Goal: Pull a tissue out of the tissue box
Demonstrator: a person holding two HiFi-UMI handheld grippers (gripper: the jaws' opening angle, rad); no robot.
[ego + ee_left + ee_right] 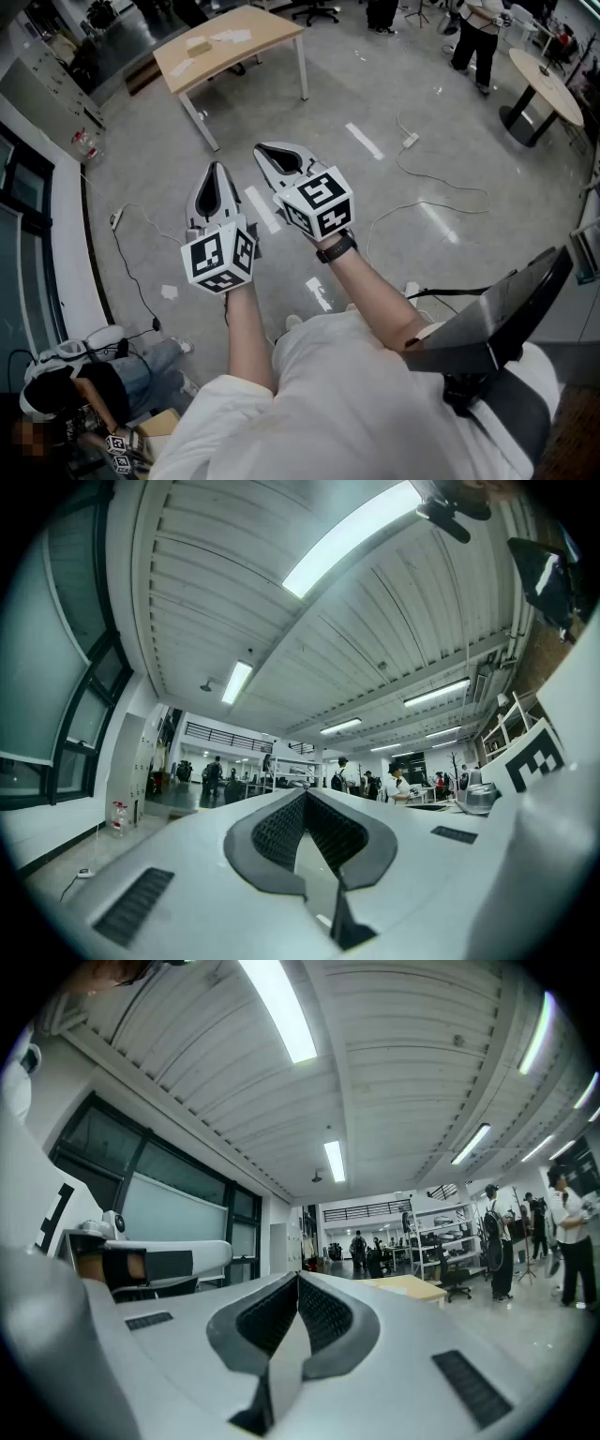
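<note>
No tissue box can be told for sure in any view; a small pale box-like thing (197, 44) lies on the far wooden table (253, 37), too small to identify. Both grippers are held up in front of the person, over the grey floor. In the head view my left gripper (215, 169) points away with its jaws together. Just right of it, my right gripper (262, 150) is likewise closed. The left gripper view has my left gripper (305, 793) shut at the tips with nothing between them. The right gripper view has my right gripper (298, 1275) shut and empty too, aimed toward the wooden table (412, 1285).
White cables (441, 202) trail over the floor. A round table (548, 84) and a standing person (480, 37) are at the far right. Someone sits low at the left (66, 389). A black stand (497, 319) is close on the right. Windows line the left wall.
</note>
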